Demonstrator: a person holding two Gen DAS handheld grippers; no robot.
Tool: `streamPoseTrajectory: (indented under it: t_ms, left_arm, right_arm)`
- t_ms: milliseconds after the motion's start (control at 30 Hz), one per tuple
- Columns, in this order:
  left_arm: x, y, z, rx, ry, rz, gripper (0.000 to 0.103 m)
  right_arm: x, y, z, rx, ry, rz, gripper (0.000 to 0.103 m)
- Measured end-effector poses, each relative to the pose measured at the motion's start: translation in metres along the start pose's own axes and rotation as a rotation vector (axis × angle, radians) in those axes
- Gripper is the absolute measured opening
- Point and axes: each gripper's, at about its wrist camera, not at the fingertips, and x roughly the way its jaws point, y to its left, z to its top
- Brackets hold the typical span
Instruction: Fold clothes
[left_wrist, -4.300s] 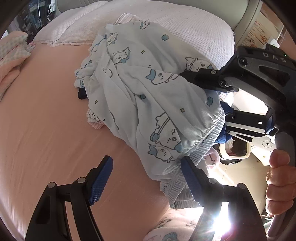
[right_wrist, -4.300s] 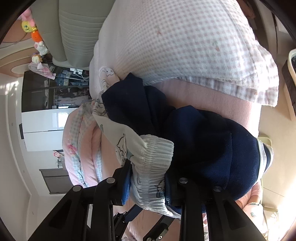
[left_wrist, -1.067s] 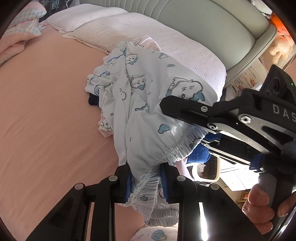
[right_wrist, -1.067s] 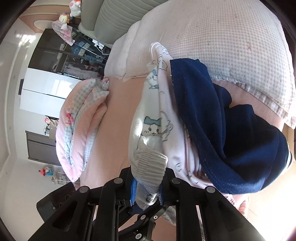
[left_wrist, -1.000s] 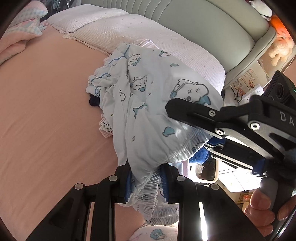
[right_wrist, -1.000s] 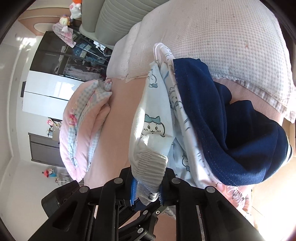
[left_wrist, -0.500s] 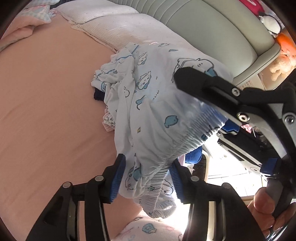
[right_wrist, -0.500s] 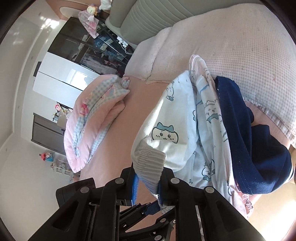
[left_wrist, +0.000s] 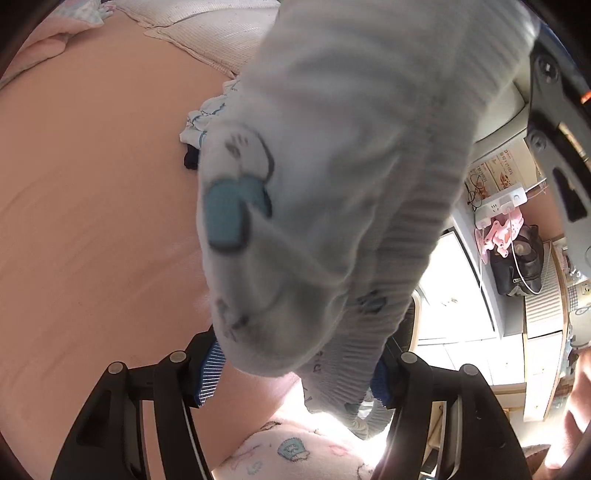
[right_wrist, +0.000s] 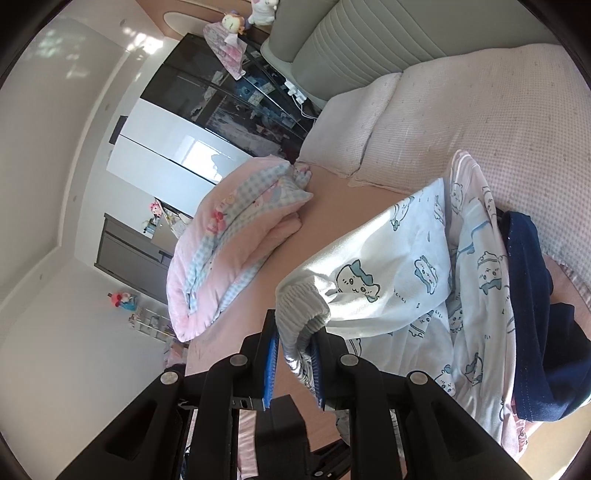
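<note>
My right hand-held gripper (right_wrist: 293, 363) stayed clamped on the elastic waistband of the soft, floppy printed pyjama trousers (right_wrist: 399, 284) above the bed (left_wrist: 92, 192), while my left hand-held gripper (left_wrist: 295, 373) was opening around it.

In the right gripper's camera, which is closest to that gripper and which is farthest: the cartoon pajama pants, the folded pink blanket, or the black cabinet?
1. Cartoon pajama pants: waistband pinched in the right gripper.
2. Folded pink blanket: on the bed, up and left.
3. Black cabinet: against the far wall, beyond the bed.
</note>
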Motion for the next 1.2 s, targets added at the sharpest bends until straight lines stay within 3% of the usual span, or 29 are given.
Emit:
streamPoseTrajectory:
  t_ms: [133,333,500,567,633,967,1200]
  left_arm:
    - [-0.004,0.000,-0.004,0.022,-0.042,0.041,0.062]
    - [-0.021,0.010,-0.006,-0.027,-0.141,0.069,0.061]
    - [-0.033,0.015,-0.009,-0.023,-0.195,0.137,0.036]
    - [-0.036,0.020,-0.010,-0.030,-0.195,0.183,0.031]
    - [-0.039,0.030,-0.012,-0.042,-0.198,0.211,0.027]
    - [-0.063,0.103,-0.045,-0.121,-0.175,0.350,0.026]
    - [-0.079,0.125,-0.073,-0.139,-0.184,0.426,0.020]
  right_arm:
    - [-0.005,0.019,0.009,-0.039,-0.019,0.030,0.015]
    - [-0.013,0.039,0.014,-0.077,-0.038,0.067,0.015]
    - [-0.013,0.051,0.014,-0.104,-0.030,0.070,0.015]
    - [-0.010,0.053,0.012,-0.108,-0.020,0.063,0.015]
    - [-0.003,0.052,0.009,-0.104,0.002,0.057,0.015]
    - [0.050,0.065,-0.042,-0.184,0.183,0.037,0.015]
    - [0.085,0.079,-0.072,-0.185,0.280,0.089,0.015]
